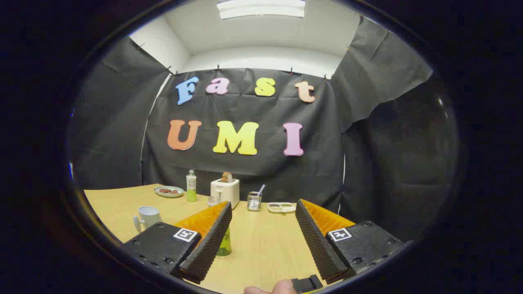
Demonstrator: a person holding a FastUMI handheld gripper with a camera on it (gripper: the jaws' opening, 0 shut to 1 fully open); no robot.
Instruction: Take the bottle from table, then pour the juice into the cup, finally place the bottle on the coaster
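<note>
Tool (263, 212) open, bottle (224, 245) (green juice) behind finger

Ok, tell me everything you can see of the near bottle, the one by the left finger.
The near bottle stands upright on the wooden table, mostly hidden behind the gripper's left finger. Its lower part shows: clear plastic by the look, with a green label and pale base. Its cap appears to peek above the finger. Contact with the finger cannot be told. The fingers are spread wide, nothing between them.

Pale wood-grain table (261, 245), white cup (147, 216), white toaster (224, 191), and a bottle (224, 245) seemingly green-labelled.
</note>
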